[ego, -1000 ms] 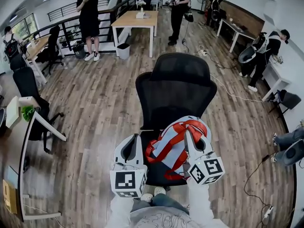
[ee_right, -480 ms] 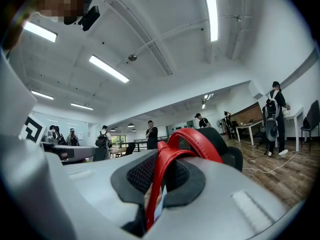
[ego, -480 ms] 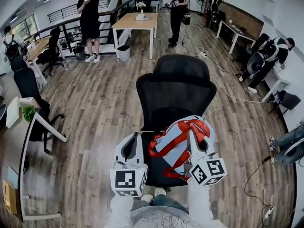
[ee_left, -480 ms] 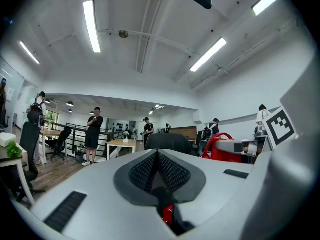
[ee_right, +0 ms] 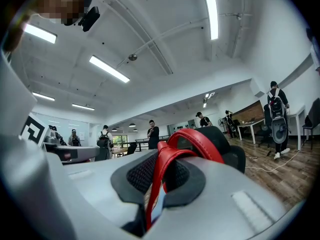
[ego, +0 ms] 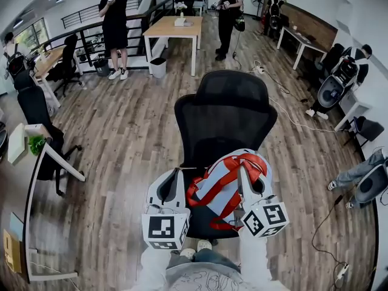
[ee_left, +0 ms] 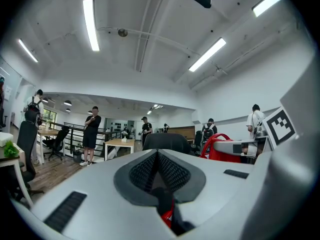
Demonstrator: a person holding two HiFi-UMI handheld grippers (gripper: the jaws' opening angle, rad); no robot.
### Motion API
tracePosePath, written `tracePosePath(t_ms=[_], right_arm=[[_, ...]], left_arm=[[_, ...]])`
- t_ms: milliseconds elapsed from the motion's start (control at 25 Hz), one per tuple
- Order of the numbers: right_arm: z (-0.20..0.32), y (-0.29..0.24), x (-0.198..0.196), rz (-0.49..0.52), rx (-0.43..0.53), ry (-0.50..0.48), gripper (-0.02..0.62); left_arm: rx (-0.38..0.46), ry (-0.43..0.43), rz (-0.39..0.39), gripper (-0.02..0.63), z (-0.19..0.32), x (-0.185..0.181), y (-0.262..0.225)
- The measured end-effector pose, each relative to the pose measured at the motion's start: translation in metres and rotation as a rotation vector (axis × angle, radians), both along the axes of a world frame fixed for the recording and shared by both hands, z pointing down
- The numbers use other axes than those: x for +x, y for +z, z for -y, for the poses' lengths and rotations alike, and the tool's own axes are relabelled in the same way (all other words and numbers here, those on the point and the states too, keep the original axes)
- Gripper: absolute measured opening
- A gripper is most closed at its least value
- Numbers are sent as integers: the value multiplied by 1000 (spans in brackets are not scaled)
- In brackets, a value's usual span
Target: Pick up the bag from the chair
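The left grey-white handheld gripper [ego: 175,174] points level, its dark-padded jaws drawn together. A sliver of red [ee_left: 168,217] shows low between them near their base, and I can't tell whether it is pinched. Alongside it, the right grey-white handheld gripper [ego: 242,170], also level, has its jaws clamped on a red padded strap [ee_right: 192,138] that loops up out from between them. Behind both, pale-sleeved forearms [ego: 154,265] reach out from the body.

chair backrest [ego: 225,115] ahead, open floor [ego: 124,144] either side
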State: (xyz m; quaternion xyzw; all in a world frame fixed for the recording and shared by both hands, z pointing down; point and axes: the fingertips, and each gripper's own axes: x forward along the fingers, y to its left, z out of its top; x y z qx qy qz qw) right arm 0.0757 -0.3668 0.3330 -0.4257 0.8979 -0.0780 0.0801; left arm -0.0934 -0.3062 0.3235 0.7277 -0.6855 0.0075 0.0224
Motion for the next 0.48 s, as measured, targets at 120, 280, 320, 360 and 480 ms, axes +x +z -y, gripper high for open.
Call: tracePosePath(t_ms=[120,280,320,360,480], right_arm=[[2,1,1,2,-2,-5,20],[-1,-3,-1,-1,5,-7,20],[-1,-5,-1,-2,7,-7,21],[-1,-6,-2,-4,10,-8,20],[-1,-10,-3,-10,16,-12,20]], left_arm=[[-1,8,4,5,3,4,1],[-4,12,4,5,3,4,1],[-3,13,5,5,3,4,0],[-1,13,7,5,4,4,-2],[0,8,5,5,4,3,-3]])
